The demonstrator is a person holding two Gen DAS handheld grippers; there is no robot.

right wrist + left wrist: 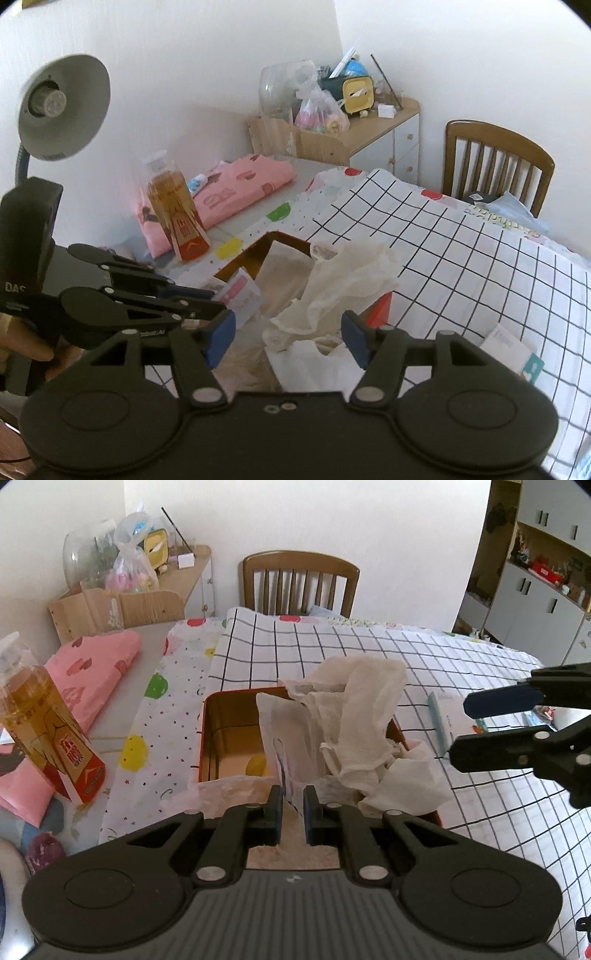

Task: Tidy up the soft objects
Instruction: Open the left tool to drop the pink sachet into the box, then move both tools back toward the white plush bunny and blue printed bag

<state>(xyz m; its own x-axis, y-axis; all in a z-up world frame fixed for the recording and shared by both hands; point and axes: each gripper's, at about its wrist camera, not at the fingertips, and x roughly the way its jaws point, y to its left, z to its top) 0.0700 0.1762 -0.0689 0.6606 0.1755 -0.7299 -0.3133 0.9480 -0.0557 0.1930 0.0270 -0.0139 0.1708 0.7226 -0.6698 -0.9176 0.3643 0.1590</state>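
Observation:
An orange box (229, 716) stands on the checked tablecloth (369, 646). White cloths (362, 716) stick up out of its right half and spill over its near edge. My left gripper (293, 805) is shut on a thin white packet (275, 734) that stands upright in the box. My right gripper (288, 338) is open, its blue pads (221, 332) on either side of the crumpled white cloth (347, 284) over the box (273, 240). It also shows at the right of the left wrist view (461, 727). A yellow item (256, 764) lies inside the box.
A bottle of amber liquid (44, 720) stands left of the box, beside folded pink fabric (96, 679). A wooden chair (299, 583) is behind the table. A small white-and-teal packet (447, 716) lies right of the box. A desk lamp (62, 110) is at the left.

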